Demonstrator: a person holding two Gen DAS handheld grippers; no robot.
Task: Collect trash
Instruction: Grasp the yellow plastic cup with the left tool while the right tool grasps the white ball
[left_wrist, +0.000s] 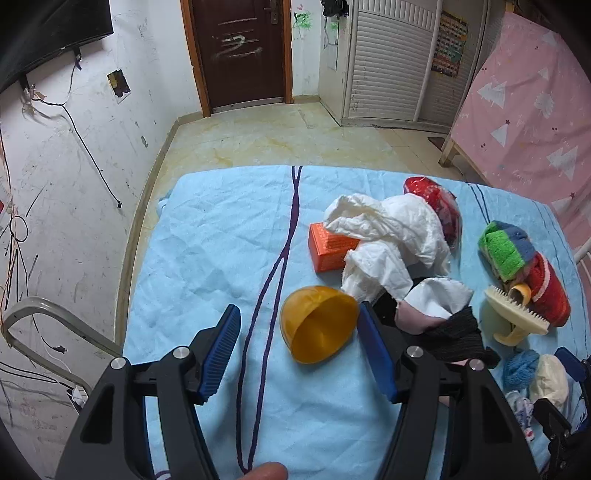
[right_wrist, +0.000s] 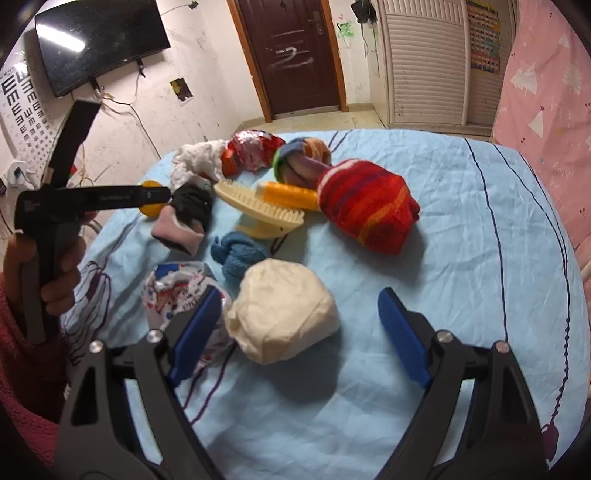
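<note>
Left gripper (left_wrist: 299, 354) stood apart, empty, straddling the orange cup (left_wrist: 317, 323) just beside the tissue (left_wrist: 384, 236), apparently lining up a grab. Right gripper (right_wrist: 295, 332) gaped, empty, around a cream wad (right_wrist: 284, 314) nearer than the tissue.

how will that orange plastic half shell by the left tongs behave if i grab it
The orange plastic half shell looks thin, so probably light and stiff. Its rounded, glossy wall may slip or roll away; it lies tilted on the soft blue bedsheet.
</note>
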